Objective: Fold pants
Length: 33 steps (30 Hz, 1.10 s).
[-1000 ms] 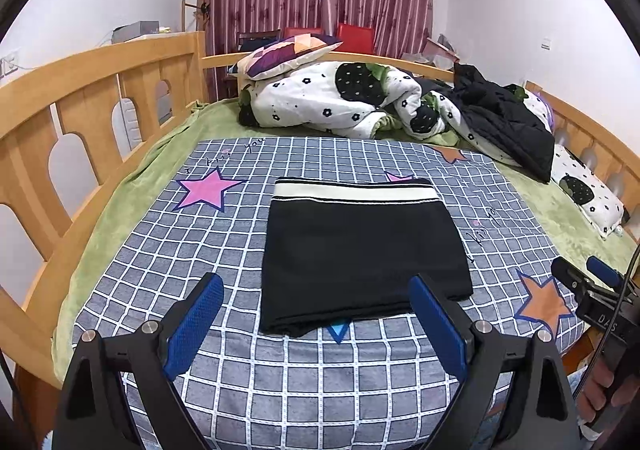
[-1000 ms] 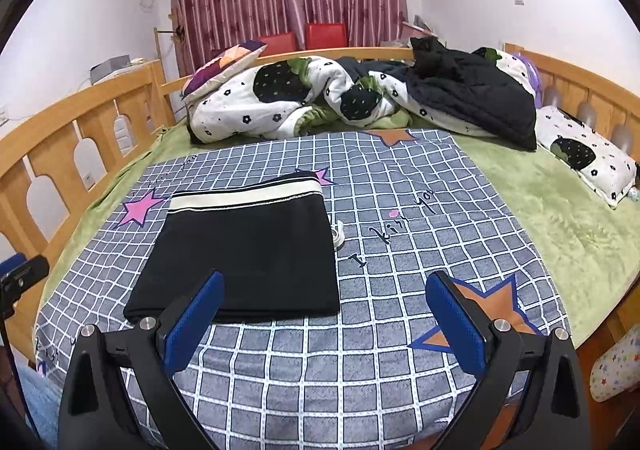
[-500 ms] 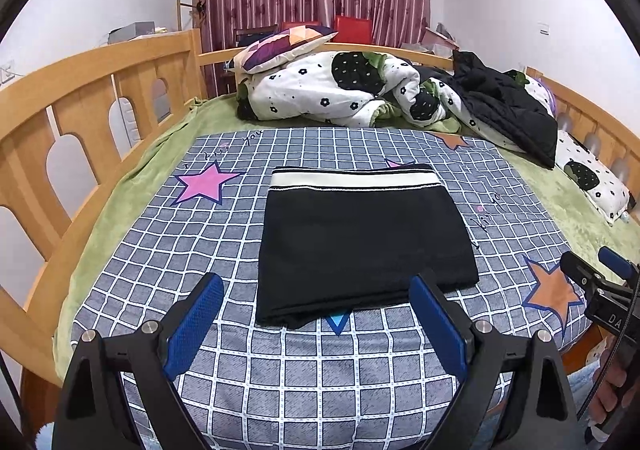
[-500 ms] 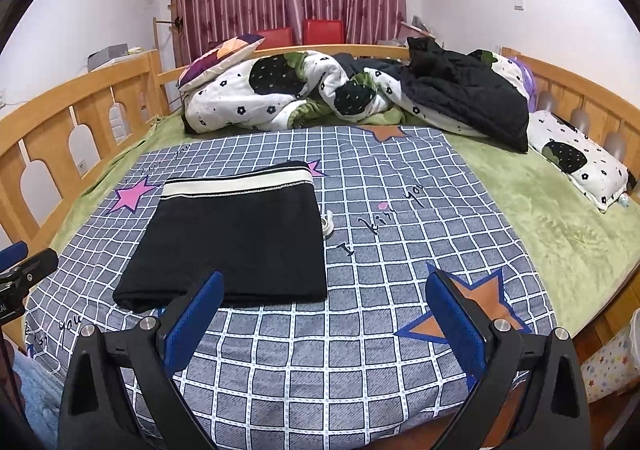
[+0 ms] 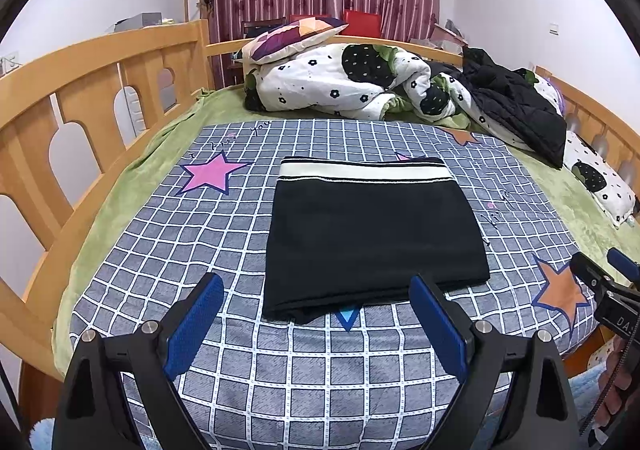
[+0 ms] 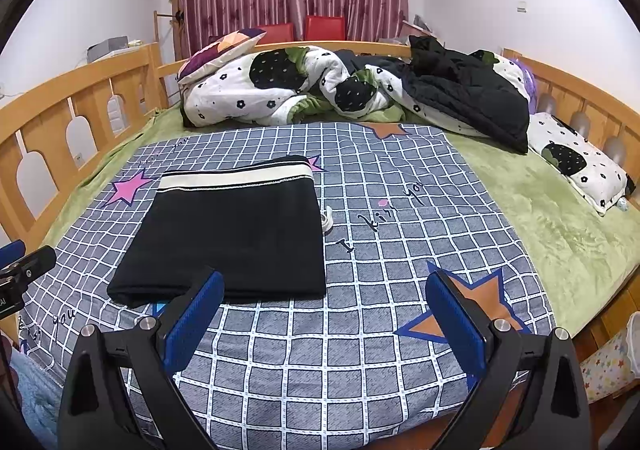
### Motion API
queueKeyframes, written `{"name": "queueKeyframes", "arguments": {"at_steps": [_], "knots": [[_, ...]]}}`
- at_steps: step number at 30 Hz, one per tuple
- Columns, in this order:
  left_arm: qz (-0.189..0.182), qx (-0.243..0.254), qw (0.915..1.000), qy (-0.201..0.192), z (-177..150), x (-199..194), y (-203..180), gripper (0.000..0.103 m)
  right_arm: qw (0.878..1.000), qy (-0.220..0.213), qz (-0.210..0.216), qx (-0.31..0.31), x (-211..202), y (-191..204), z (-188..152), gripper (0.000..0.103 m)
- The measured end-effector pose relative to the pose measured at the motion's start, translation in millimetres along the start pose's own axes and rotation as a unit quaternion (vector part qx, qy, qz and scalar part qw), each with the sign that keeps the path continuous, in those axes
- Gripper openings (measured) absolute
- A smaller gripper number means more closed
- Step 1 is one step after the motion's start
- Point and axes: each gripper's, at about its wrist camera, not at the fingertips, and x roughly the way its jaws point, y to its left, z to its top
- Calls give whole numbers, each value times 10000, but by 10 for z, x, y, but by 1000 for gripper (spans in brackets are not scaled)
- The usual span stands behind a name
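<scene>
The black pants lie folded into a flat rectangle on the checked bed cover, their white waistband at the far side. In the right wrist view the same pants sit left of centre. My left gripper hangs open just short of the near folded edge, nothing between its blue pads. My right gripper is open too, over bare cover to the right of the pants' near corner. The right gripper's tip shows at the right edge of the left wrist view.
A crumpled flowered quilt, a patterned pillow and a black jacket are piled at the far end. Wooden rails run along both sides of the bed. A small white object lies beside the pants' right edge.
Both grippers have drawn back toward the foot of the bed and risen a little, so the pants look farther away. The pants have not moved.
</scene>
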Motion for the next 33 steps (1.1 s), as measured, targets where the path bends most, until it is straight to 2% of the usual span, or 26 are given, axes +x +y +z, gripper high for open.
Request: {"name": "queueKeyframes", "arguments": {"at_steps": [33], "knots": [[26, -89, 9999, 56, -36, 66, 54, 94, 10000, -19, 5, -67, 51, 46, -14, 99]]}}
